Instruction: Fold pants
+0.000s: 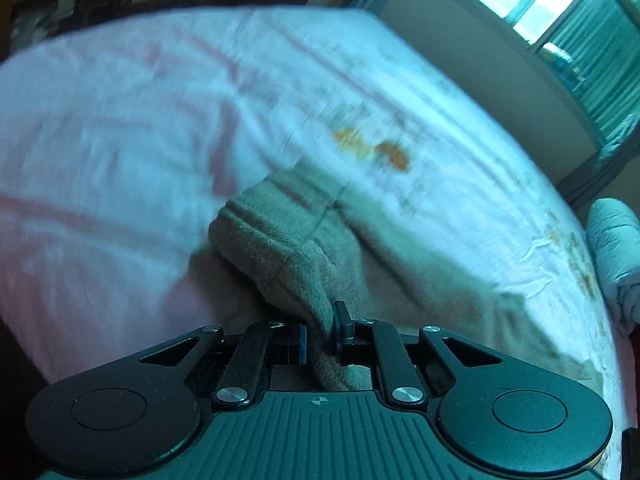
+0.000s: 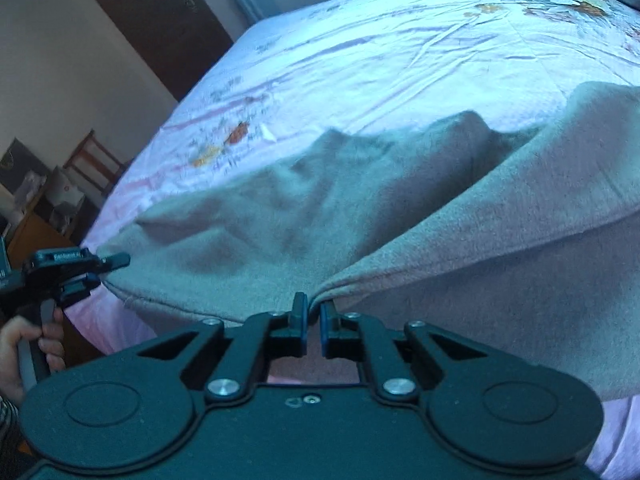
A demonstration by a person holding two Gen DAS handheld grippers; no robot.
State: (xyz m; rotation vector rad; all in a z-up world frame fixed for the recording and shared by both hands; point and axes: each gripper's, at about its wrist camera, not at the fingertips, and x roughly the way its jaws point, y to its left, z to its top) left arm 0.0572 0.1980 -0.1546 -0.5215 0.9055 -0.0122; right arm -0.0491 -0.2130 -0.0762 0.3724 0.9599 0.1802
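**Both grippers clamped on the grey pants at the bed's near edge**

Here we are at the bed (image 2: 400,40), sheet pale pink with orange flower prints, and the pants (image 2: 280,216) are draped over its near edge. They're a soft, fuzzy grey-beige fabric, rumpled into loose humps, with one broad fold rising at the right of the right wrist view. In the left wrist view the ribbed, stitched waistband (image 1: 272,232) curls up just ahead of the fingers.

The left gripper (image 1: 322,332) is clenched tight on a bunch of that cloth, fabric squeezed between its pads. The right gripper (image 2: 314,316) is pinched onto the hem edge too, cloth pulled to a point where the jaws meet. From the right wrist view, the left gripper (image 2: 94,270) shows at the pants' far left corner, beside the bed's edge, with a hand (image 2: 24,352) wrapped round its handle. The left view is motion-blurred across the sheet.
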